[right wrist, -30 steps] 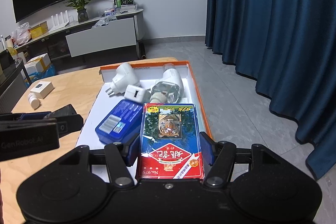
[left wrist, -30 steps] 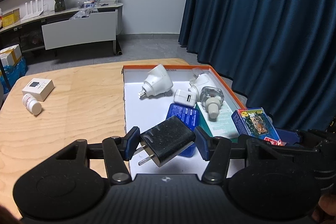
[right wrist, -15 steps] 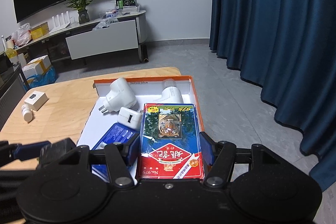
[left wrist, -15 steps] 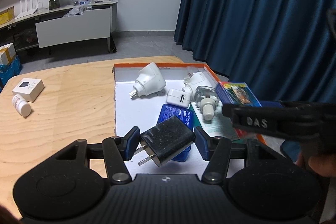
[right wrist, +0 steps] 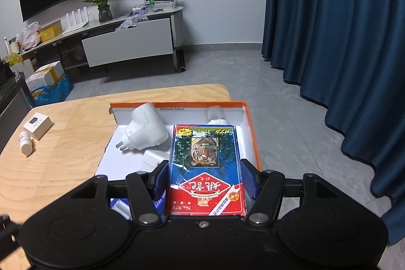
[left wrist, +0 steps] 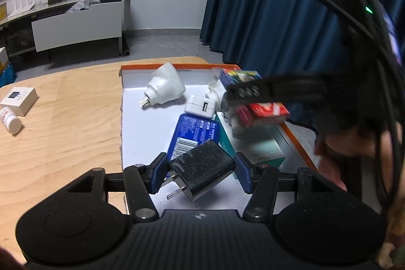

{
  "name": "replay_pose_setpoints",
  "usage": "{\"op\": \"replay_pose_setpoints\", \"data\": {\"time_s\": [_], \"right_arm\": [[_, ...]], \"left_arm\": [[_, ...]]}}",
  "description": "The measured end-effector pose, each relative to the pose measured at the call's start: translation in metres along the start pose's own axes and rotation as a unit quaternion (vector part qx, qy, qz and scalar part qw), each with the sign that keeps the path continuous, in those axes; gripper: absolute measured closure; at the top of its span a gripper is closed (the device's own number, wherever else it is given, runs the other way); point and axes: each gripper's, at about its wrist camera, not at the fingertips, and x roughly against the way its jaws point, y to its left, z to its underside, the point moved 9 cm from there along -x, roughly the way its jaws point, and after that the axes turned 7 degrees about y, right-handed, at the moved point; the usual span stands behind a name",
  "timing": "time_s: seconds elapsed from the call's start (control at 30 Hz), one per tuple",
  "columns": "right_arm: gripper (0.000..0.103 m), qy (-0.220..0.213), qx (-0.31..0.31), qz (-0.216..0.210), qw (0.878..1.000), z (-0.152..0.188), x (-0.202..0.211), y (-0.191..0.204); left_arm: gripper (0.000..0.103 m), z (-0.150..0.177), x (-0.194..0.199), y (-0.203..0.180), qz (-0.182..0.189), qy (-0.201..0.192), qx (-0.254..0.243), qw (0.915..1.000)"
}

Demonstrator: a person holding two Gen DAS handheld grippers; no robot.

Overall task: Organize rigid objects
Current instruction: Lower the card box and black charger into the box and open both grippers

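Note:
My left gripper (left wrist: 200, 175) is shut on a black charger (left wrist: 202, 168), prongs pointing left, held above the near end of the orange-rimmed white box (left wrist: 121, 103). My right gripper (right wrist: 206, 177) is shut on a blue-and-red card pack with a tiger picture (right wrist: 206, 168), held over the right part of the box (right wrist: 250, 128). In the left wrist view the pack (left wrist: 255, 103) hangs over the box's right side. In the box lie a large white plug adapter (left wrist: 164, 87), a small white USB charger (left wrist: 200, 106), a blue case (left wrist: 193, 136) and a teal box (left wrist: 253, 143).
A small white box (left wrist: 19, 100) and a white pill bottle (left wrist: 10, 119) lie on the wooden table (left wrist: 63, 130) at the left. Dark blue curtains (right wrist: 341, 29) hang at the right. A TV cabinet (right wrist: 126, 42) stands behind the table.
My right gripper has carried the card pack up and forward over the box's right side, now crossing the left wrist view. The left gripper still holds the black charger in the same grip.

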Motion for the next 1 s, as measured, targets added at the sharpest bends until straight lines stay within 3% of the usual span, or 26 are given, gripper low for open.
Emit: {"op": "replay_pose_setpoints", "data": {"time_s": [0.27,0.37,0.8,1.0], "right_arm": [[0.031,0.006,0.019,-0.015,1.000,-0.023,-0.029,0.013],[0.031,-0.015,0.021,-0.018,1.000,-0.034,-0.031,0.015],[0.031,-0.055,0.010,0.005,0.998,-0.036,0.013,-0.009],[0.030,-0.063,0.009,0.003,0.998,-0.033,0.030,-0.009]], "left_arm": [[0.046,0.004,-0.005,-0.007,0.008,0.006,-0.006,0.9999],[0.046,0.004,-0.007,-0.008,0.010,0.009,-0.005,0.9999],[0.045,0.002,-0.010,-0.021,0.021,0.017,-0.008,0.9996],[0.036,-0.010,-0.001,-0.011,0.016,0.008,0.013,0.9998]]}}
